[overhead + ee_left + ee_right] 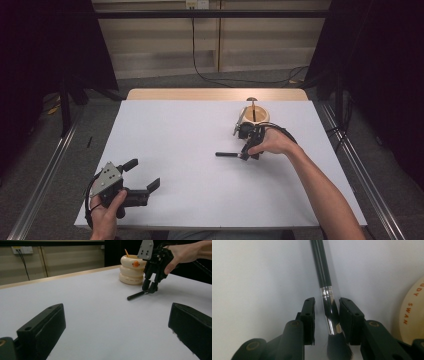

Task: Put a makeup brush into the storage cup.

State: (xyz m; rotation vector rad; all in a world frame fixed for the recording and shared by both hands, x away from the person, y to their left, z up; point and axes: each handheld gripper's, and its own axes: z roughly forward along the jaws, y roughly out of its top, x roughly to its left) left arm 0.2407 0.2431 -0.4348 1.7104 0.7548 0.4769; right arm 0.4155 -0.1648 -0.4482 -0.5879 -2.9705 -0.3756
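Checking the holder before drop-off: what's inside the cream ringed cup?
One thin wooden stick leans out of the cream cup at its rim. The cup's walls hide the rest of the inside, so other contents can't be told.

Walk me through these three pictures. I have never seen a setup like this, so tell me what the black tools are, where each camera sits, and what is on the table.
A person sits at a white table and holds a black two-jaw hand tool in each hand. No robot arm is involved.

The high view looks down from above the person. The other two come from cameras riding on the tools, looking out between each tool's own jaws.

On the table stand a cream ringed holder with a small orange duck figure and a black-handled makeup brush with a silver collar, lying flat.

The left claw rests near the table's front edge, jaws wide apart, holding nothing.

The right claw is lowered over the brush, one jaw on each side of the silver collar. A narrow gap shows on both sides, so the brush is not gripped yet.
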